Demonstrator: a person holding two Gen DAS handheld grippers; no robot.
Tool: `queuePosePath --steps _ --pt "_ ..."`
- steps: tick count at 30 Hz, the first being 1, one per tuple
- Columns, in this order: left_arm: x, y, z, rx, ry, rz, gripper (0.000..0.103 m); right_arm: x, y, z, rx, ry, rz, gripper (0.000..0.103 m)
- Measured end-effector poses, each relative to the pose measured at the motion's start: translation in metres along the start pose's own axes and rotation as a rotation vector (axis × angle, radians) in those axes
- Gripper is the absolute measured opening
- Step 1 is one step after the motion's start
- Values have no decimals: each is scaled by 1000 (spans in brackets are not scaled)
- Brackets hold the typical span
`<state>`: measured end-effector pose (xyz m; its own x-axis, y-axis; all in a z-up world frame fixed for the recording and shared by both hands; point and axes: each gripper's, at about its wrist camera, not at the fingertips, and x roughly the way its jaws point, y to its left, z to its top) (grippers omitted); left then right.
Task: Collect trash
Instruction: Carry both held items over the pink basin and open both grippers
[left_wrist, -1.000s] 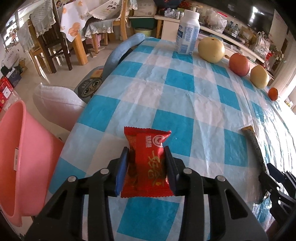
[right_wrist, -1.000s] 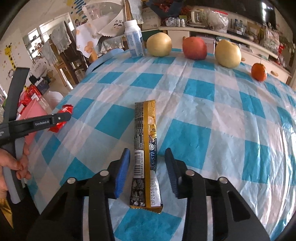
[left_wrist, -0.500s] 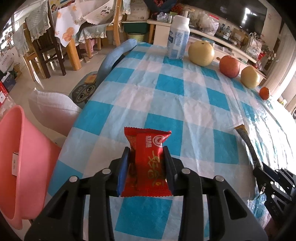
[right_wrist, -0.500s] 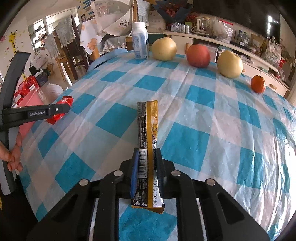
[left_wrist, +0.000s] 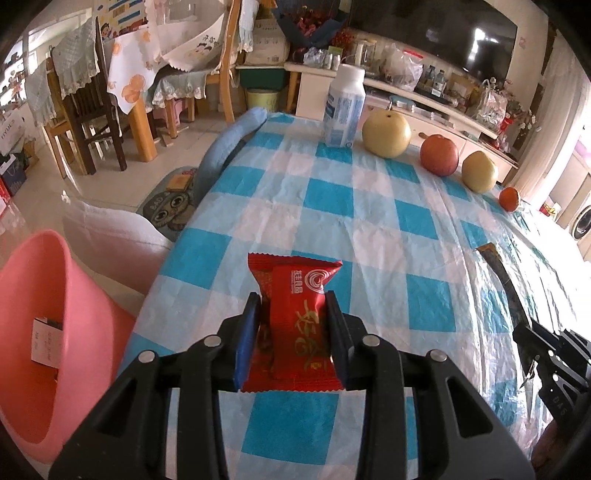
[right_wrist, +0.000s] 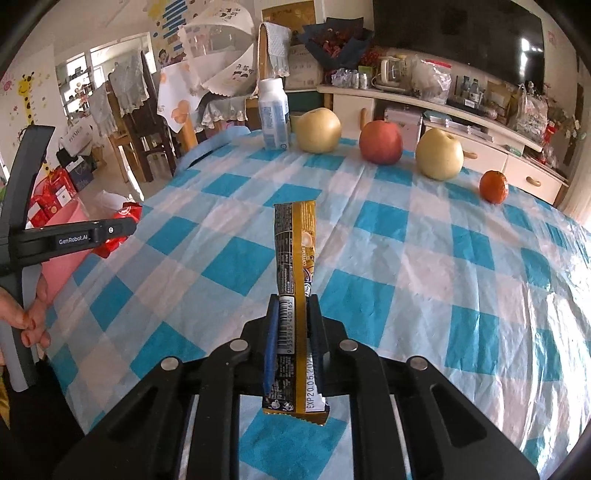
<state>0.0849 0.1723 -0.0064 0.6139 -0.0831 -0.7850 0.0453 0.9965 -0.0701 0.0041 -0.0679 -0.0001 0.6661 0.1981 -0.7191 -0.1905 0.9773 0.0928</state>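
Blue-checked tablecloth fronts a cluttered sideboard and wooden chairs.

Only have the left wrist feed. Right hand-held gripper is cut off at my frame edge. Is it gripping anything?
Observer: Yes. The right hand-held gripper is shut on a long gold-and-black foil sachet, clamped near its barcode end.
Operator: Sachet off the table?
Observer: Looks so: it juts forward from the pads, far end above the blue-and-white checked tablecloth.
Operator: Who's holding my side?
Observer: A person's hand wraps the grey handle of the left hand-held gripper, which holds the red snack packet.
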Motion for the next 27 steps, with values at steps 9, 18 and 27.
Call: queuePosePath --steps 9,18,27 --pt "-18 5 2 15 -64 17 37 -12 17 -2 7 0 37 16" --pt "-38 16 4 20 -128 42 37 -27 49 3 -14 -15 96 16" --pt "-55 37 5 -7 -173 50 37 -38 79 13 -29 -24 152 16"
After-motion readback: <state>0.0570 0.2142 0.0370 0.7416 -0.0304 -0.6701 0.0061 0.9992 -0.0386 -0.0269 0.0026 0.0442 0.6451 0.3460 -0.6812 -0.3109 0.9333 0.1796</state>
